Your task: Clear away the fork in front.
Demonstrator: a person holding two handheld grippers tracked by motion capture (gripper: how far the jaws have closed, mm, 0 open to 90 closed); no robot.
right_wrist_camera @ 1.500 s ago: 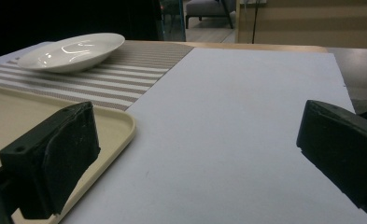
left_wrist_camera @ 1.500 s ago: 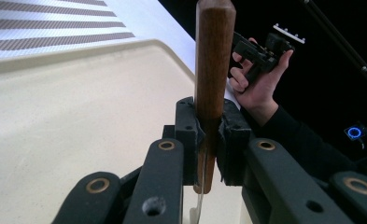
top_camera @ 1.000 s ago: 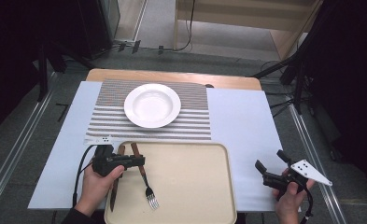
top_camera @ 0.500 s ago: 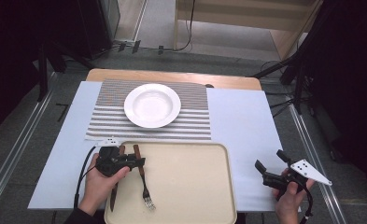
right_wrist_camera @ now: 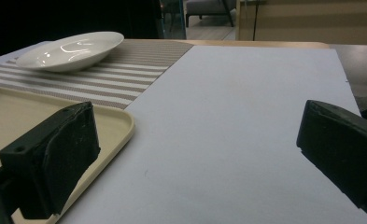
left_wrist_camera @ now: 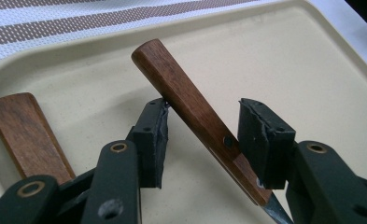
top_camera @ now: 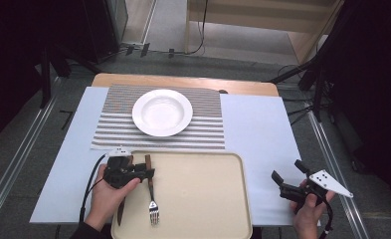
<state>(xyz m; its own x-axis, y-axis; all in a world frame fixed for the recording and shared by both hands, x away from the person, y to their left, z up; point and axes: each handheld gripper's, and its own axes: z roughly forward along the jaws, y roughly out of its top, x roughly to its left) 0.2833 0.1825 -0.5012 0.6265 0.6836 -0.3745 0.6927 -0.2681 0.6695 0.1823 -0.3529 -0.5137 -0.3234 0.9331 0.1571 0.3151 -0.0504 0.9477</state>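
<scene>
The left gripper (top_camera: 142,174) hovers low over the left end of the beige tray (top_camera: 208,199), and its jaws have just been opening: the fork's wooden handle (left_wrist_camera: 197,116) lies slanted between the pads, released, with a clear gap on the right side and the left pad close beside it. The fork (top_camera: 152,196) lies on the tray, tines toward the person. A second wooden handle (left_wrist_camera: 27,133) lies just left of it. The right gripper (top_camera: 290,179) rests wide open and empty over the pale mat (top_camera: 257,129), right of the tray. A white plate (top_camera: 162,112) sits on the striped placemat (top_camera: 205,132) beyond.
</scene>
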